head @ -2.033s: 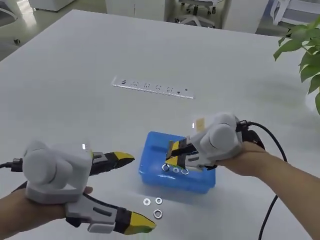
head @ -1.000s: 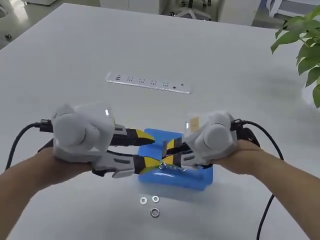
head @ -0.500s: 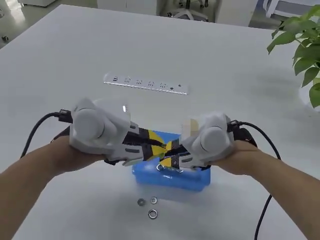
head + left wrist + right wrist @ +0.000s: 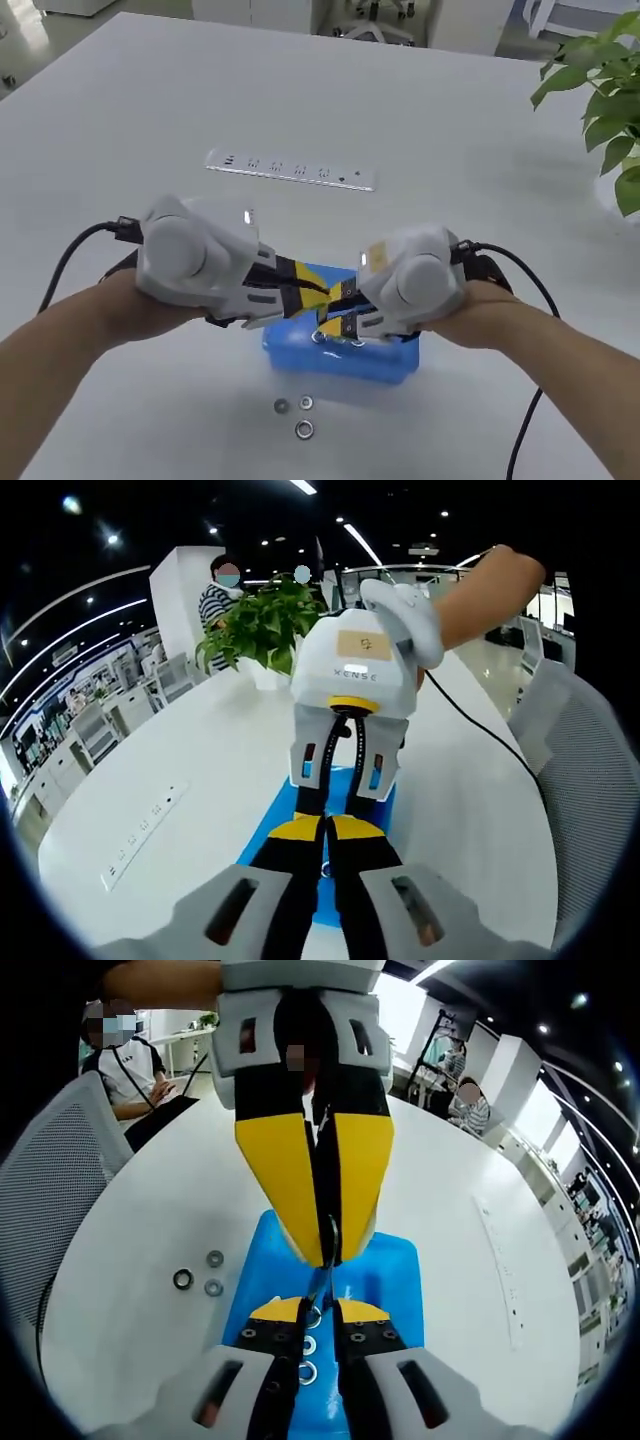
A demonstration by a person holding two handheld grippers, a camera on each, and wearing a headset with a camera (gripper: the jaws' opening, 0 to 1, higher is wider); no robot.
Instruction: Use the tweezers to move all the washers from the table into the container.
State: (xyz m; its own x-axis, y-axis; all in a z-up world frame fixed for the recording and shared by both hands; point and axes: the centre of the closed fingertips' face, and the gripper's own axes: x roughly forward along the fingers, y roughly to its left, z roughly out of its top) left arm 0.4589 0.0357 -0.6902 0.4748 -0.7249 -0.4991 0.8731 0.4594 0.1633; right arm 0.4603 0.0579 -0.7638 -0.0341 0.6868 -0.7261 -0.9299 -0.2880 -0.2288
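Observation:
The blue container [image 4: 345, 365] sits near the table's front edge, and my two grippers meet tip to tip just above it. My left gripper [image 4: 322, 292] reaches in from the left and my right gripper [image 4: 330, 318] from the right. In the right gripper view, thin metal tweezers [image 4: 322, 1282] run from the left gripper's shut yellow jaws down between my right gripper's [image 4: 318, 1310] jaws, which also pinch them. Three washers [image 4: 309, 1345] lie inside the container [image 4: 395, 1290]. Three more washers [image 4: 304, 430] lie on the table in front of it.
A white power strip [image 4: 290, 170] lies farther back on the table. A green plant [image 4: 600, 90] stands at the right edge. People sit at nearby desks behind, with a grey mesh chair [image 4: 60, 1190] close by. A black cable [image 4: 530, 300] trails from the right gripper.
My left gripper came up from the lower left with wide jaws, swung right, and shut against the right gripper's tips over the container. The right gripper and the washers stayed put.

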